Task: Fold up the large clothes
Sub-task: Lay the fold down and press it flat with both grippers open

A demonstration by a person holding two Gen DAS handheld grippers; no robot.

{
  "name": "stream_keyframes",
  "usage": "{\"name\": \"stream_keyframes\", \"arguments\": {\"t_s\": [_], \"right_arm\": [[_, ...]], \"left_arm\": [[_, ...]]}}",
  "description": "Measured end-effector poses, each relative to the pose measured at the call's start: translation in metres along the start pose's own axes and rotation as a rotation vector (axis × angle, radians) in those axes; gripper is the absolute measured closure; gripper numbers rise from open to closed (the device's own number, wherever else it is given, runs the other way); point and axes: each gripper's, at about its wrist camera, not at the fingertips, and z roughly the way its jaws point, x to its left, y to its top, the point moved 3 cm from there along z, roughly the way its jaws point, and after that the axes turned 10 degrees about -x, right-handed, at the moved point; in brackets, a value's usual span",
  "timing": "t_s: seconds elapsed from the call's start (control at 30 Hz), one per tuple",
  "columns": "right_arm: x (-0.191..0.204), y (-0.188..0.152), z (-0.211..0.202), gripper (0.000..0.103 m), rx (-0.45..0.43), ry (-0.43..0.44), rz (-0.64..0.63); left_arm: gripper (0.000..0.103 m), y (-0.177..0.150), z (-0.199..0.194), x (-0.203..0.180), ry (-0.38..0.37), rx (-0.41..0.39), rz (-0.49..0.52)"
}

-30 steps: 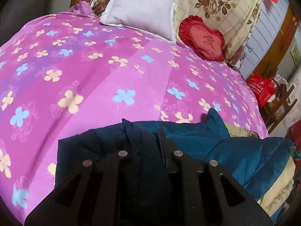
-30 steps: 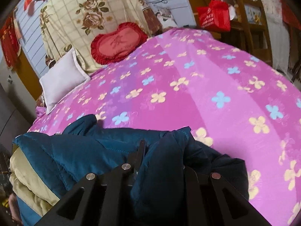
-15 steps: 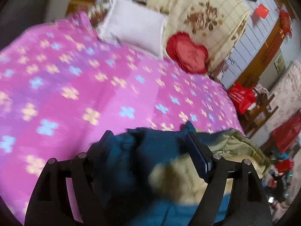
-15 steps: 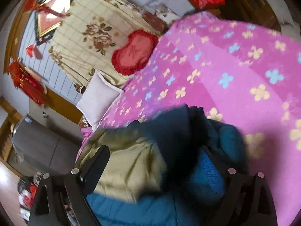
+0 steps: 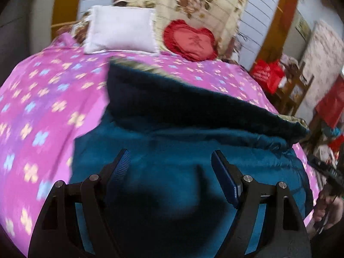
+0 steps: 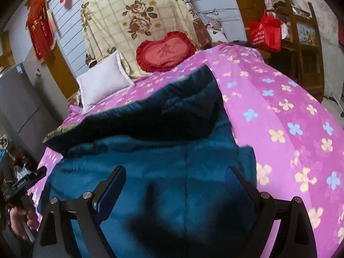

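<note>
A large teal padded jacket [image 5: 182, 150] with an olive lining edge lies spread on the pink flowered bedspread [image 5: 43, 107]; its far part is darker and folded back. It also shows in the right wrist view [image 6: 172, 146]. My left gripper [image 5: 171, 161] is open and empty, hovering above the jacket's near part. My right gripper [image 6: 175, 174] is open and empty above the same near part. The other hand and its gripper show at the edge of each view.
A white pillow [image 5: 120, 32], a red heart cushion [image 5: 190, 40] and a rose-print quilt [image 6: 137, 21] stand at the head of the bed. A red bag [image 6: 265, 32] and a wooden rack [image 6: 301, 49] stand at the right side.
Both grippers were shut on bunched jacket fabric a second ago; they opened and let it go. The jacket now lies spread further up the bed.
</note>
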Motion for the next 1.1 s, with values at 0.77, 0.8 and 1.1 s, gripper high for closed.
{"name": "stream_keyframes", "arguments": {"t_s": [0.77, 0.8, 1.1], "right_arm": [[-0.024, 0.023, 0.174, 0.000, 0.294, -0.137, 0.084], [-0.022, 0.023, 0.175, 0.000, 0.293, -0.142, 0.074], [-0.019, 0.019, 0.175, 0.000, 0.284, -0.166, 0.021]], "left_arm": [[0.023, 0.014, 0.156, 0.049, 0.270, 0.137, -0.111], [0.023, 0.013, 0.155, 0.048, 0.273, 0.130, -0.111], [0.023, 0.011, 0.153, 0.047, 0.266, 0.109, -0.118]]}}
